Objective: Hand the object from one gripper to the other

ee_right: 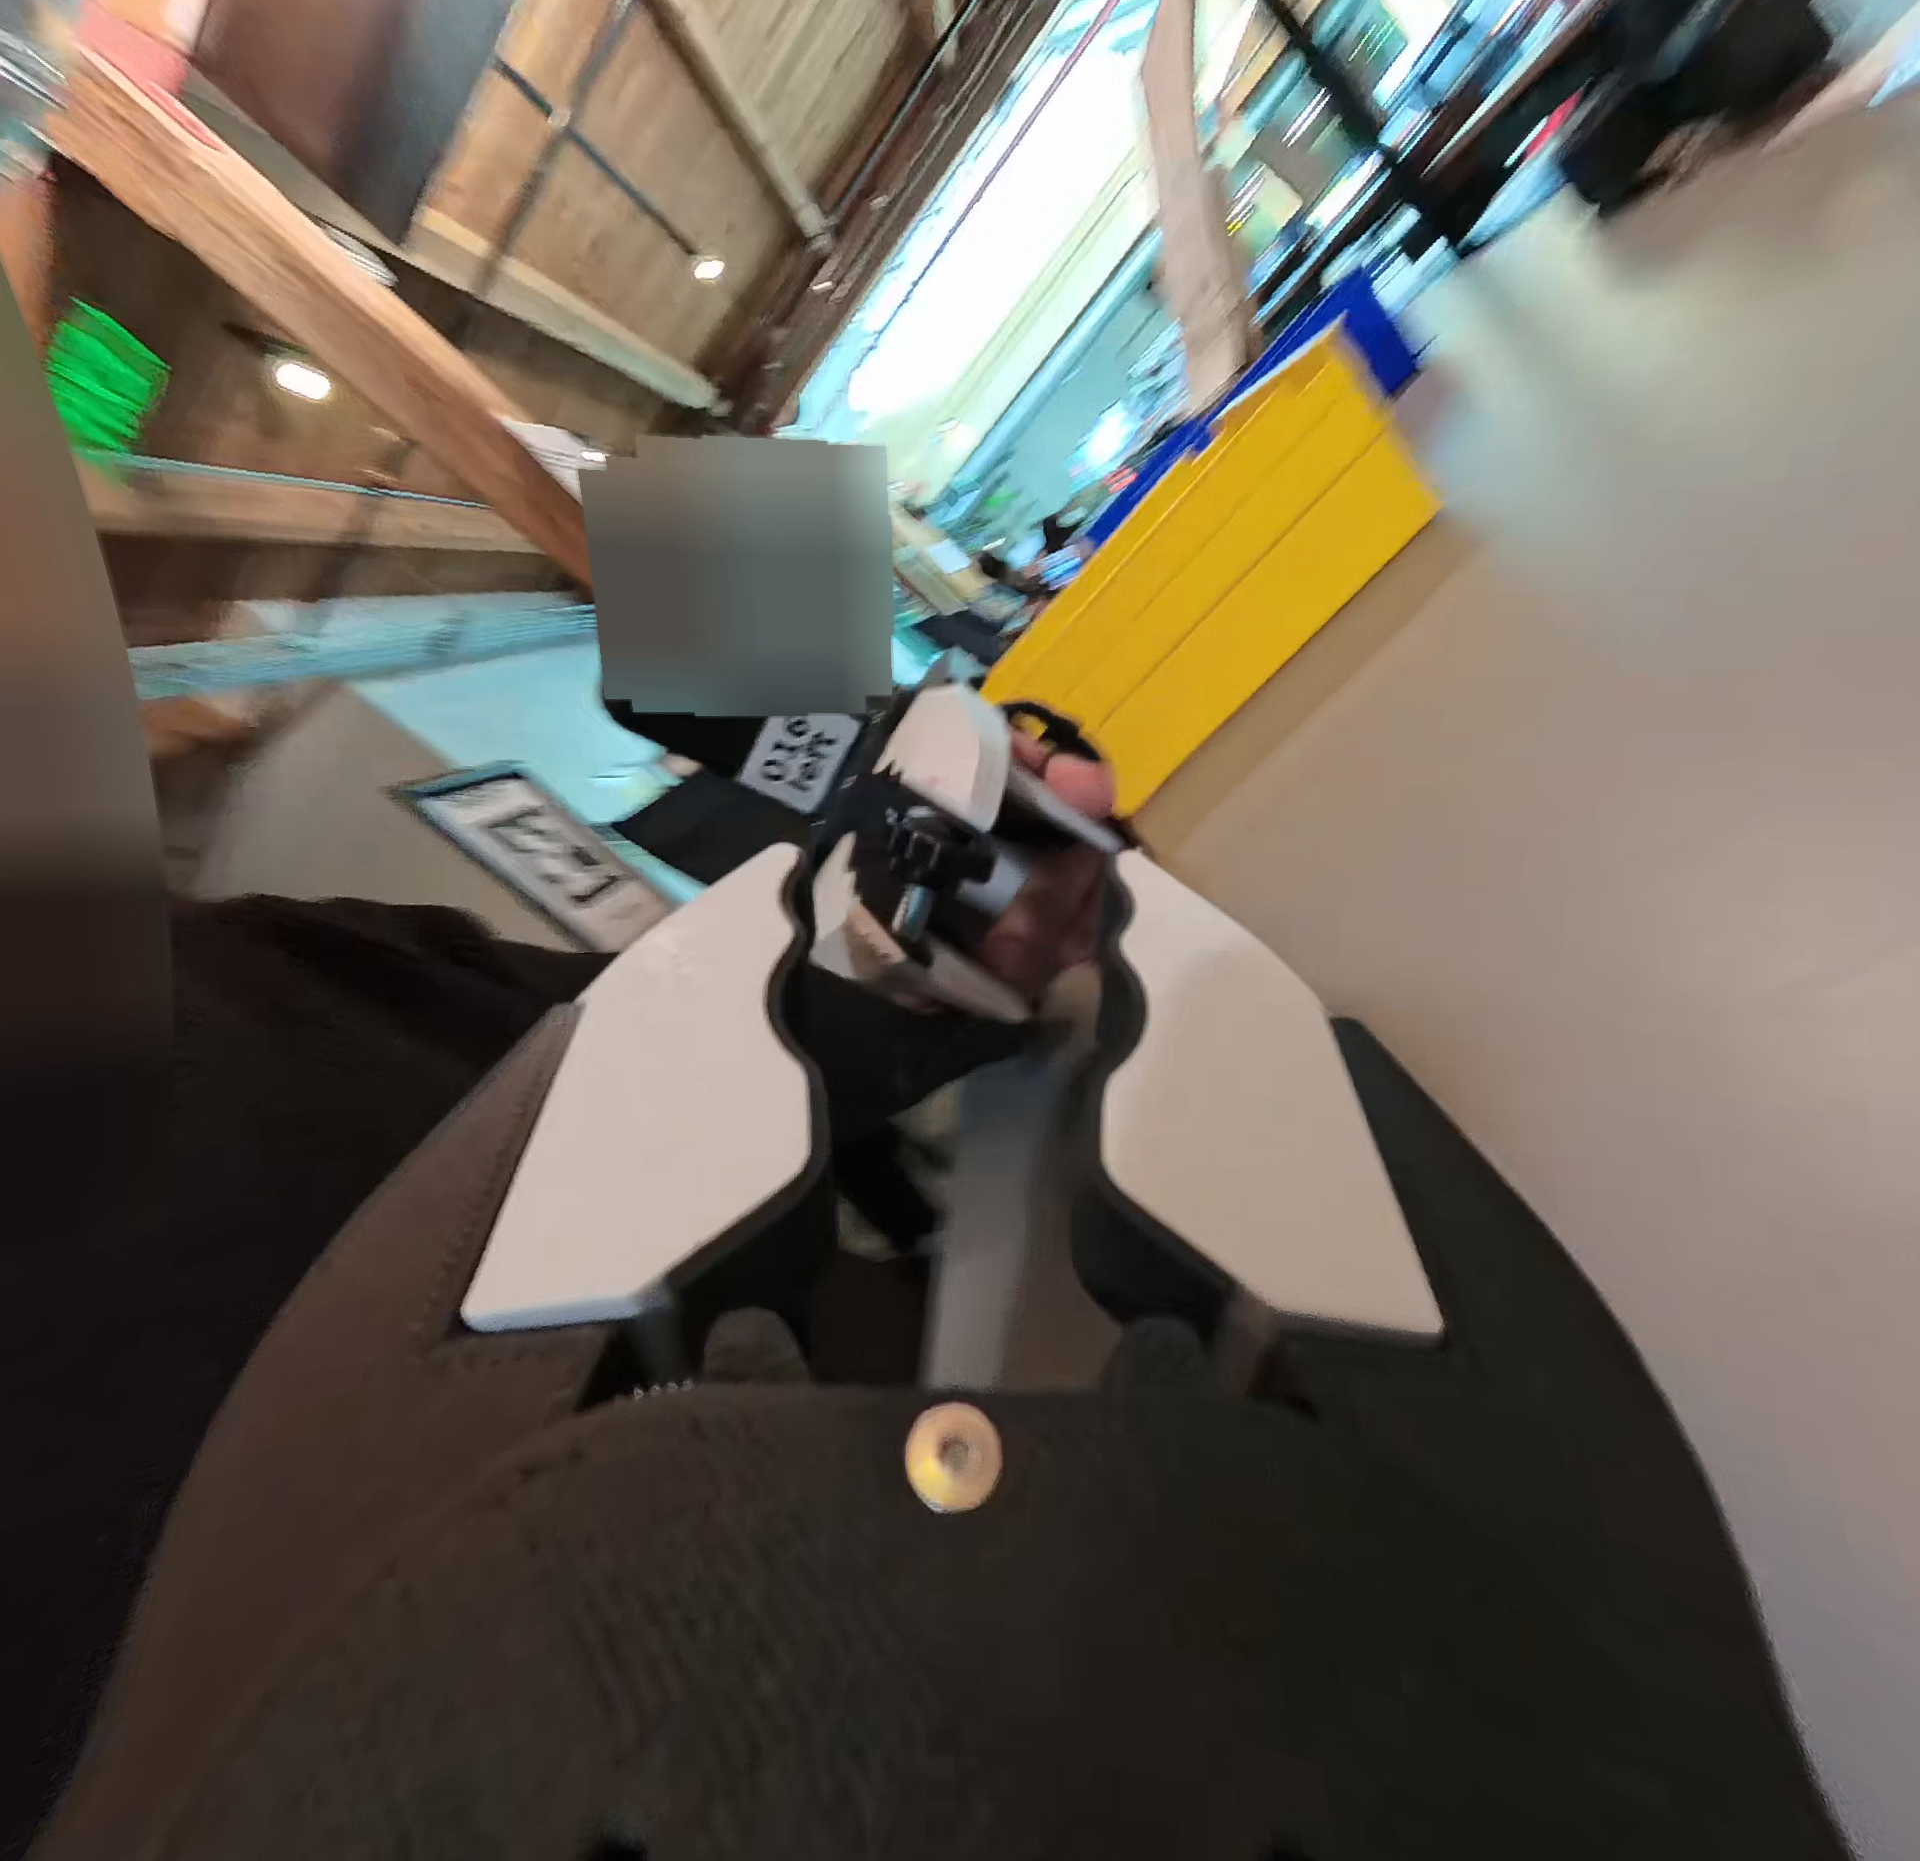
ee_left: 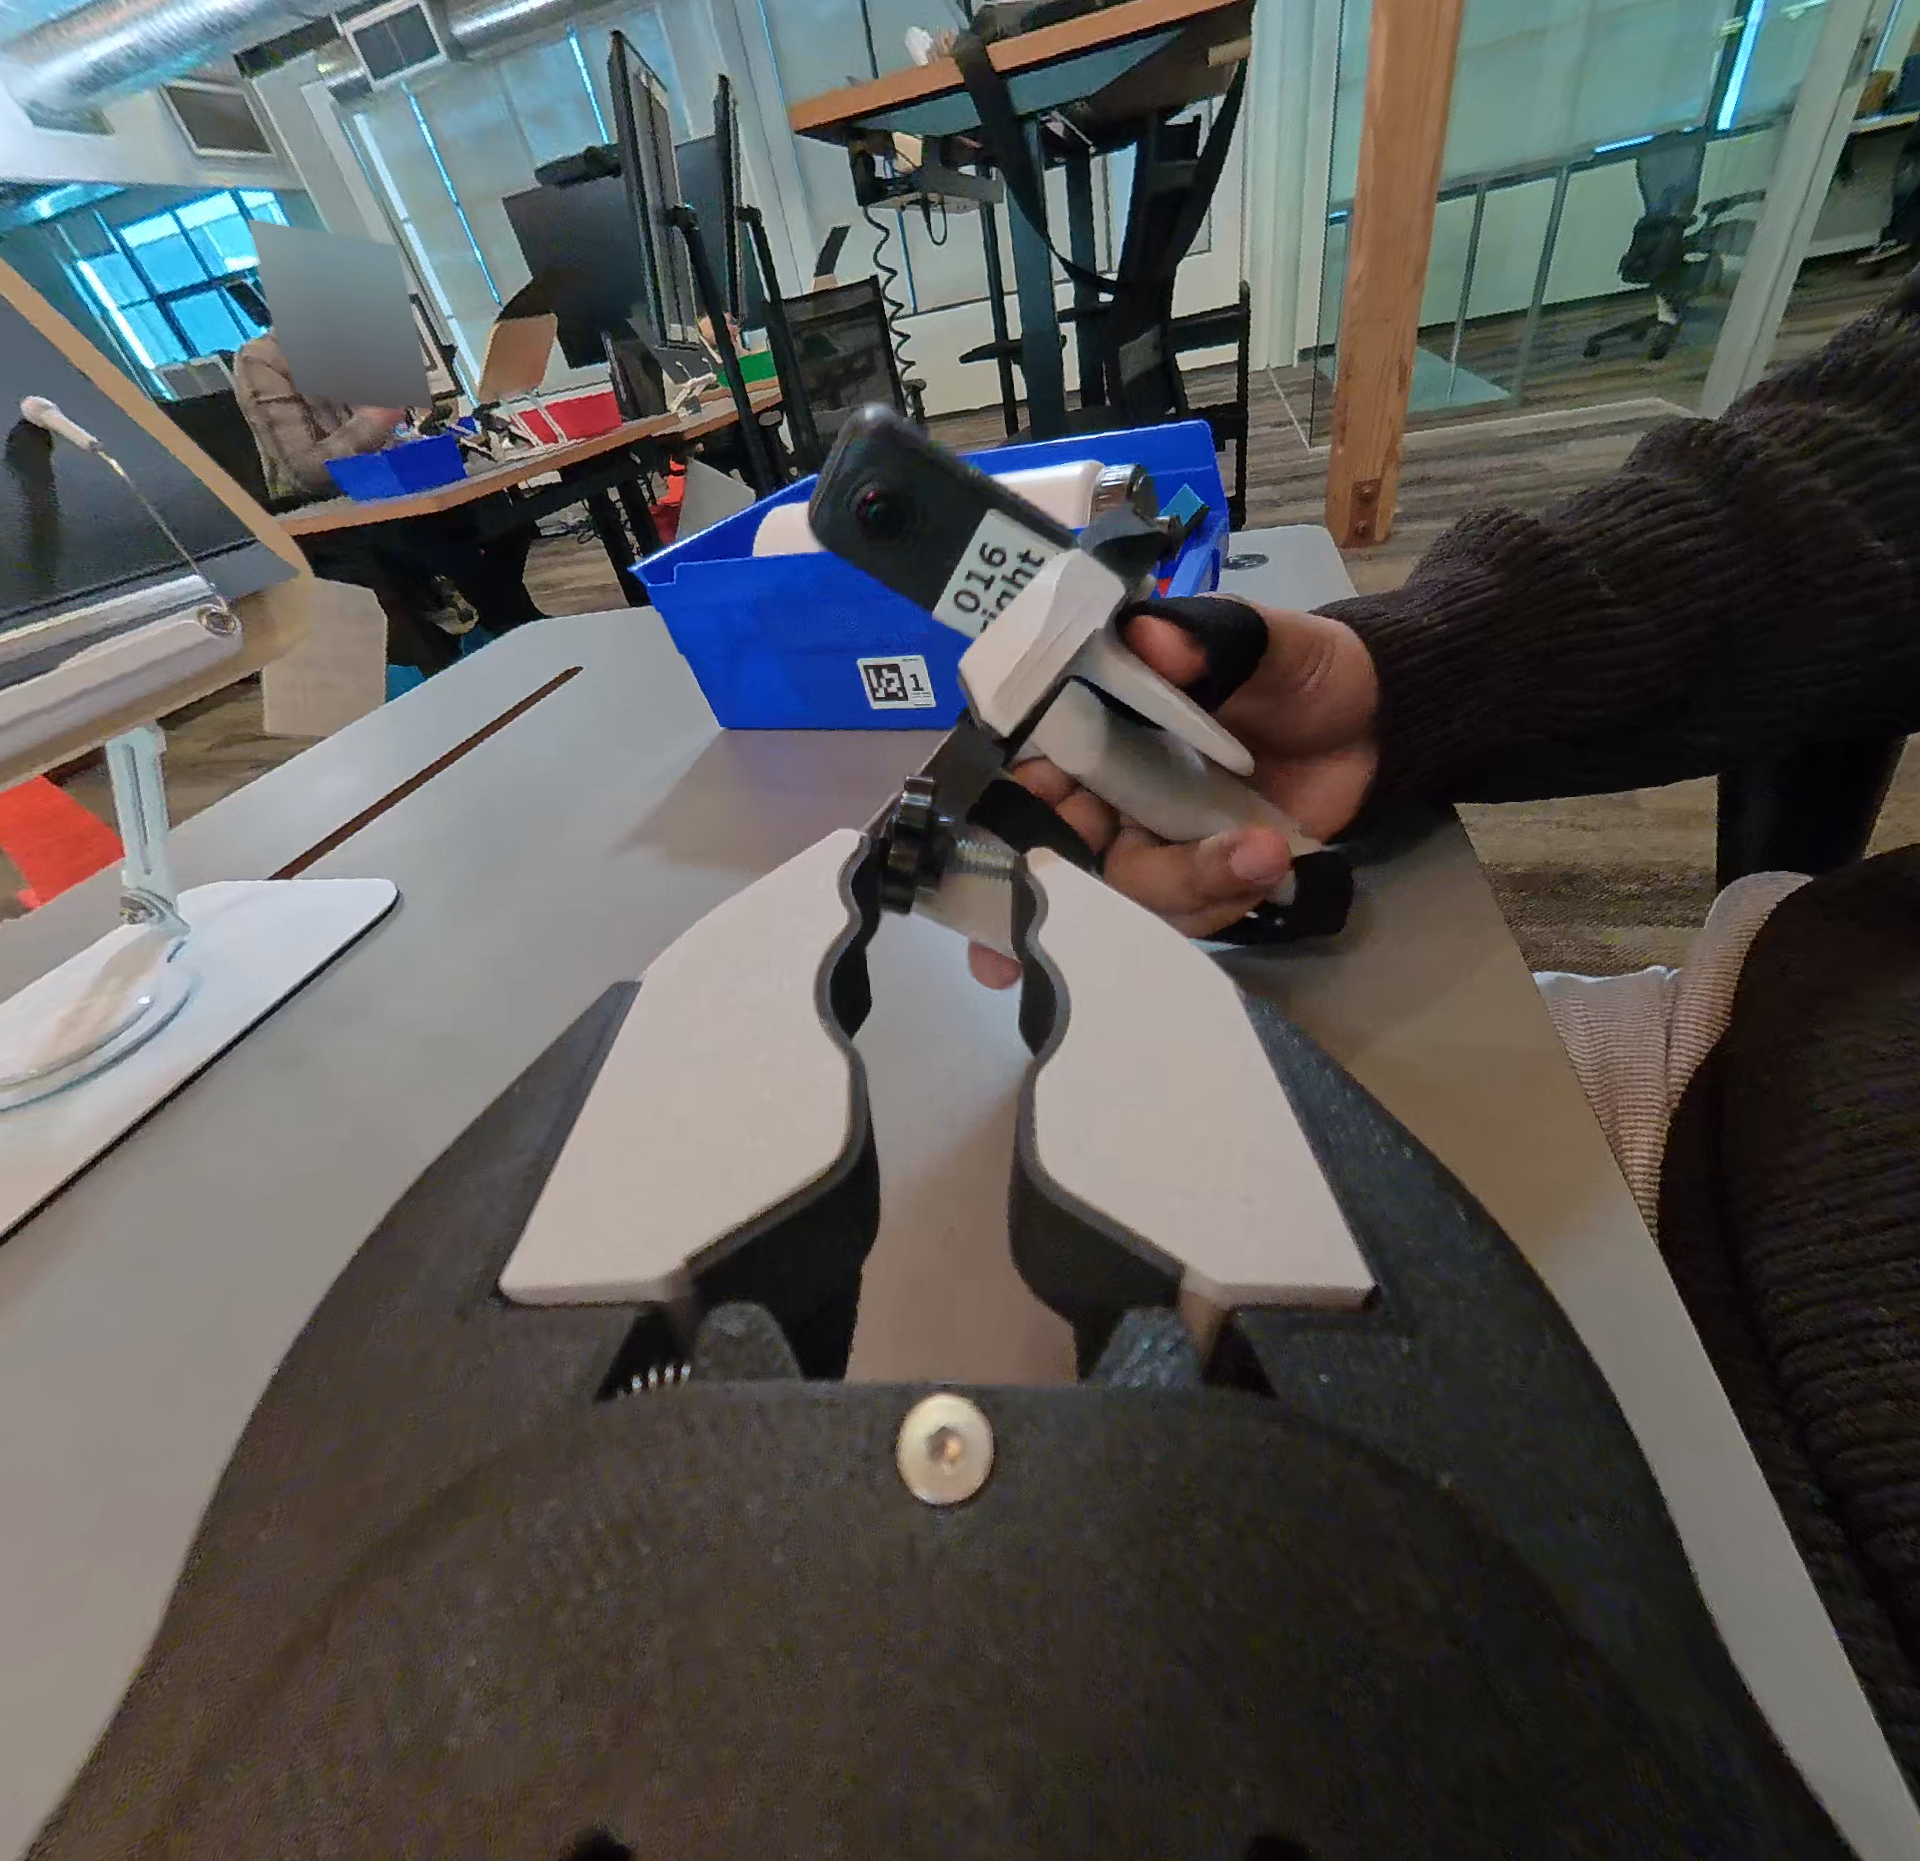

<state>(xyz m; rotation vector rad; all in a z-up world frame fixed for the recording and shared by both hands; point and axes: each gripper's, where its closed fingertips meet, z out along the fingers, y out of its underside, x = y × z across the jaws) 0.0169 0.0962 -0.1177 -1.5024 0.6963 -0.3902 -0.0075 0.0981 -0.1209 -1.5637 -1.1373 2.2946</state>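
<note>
No object for the handover shows in either claw, and I cannot tell where it is. The left claw (ee_left: pixel 940 907) and right claw (ee_right: pixel 956 897) are both spread and empty, facing each other closely above the bench (ee_left: pixel 416 980). They could knock together if brought nearer. The right wrist view is heavily blurred. The blue bin (ee_left: pixel 790 648) at the far side hides most of its contents.
</note>
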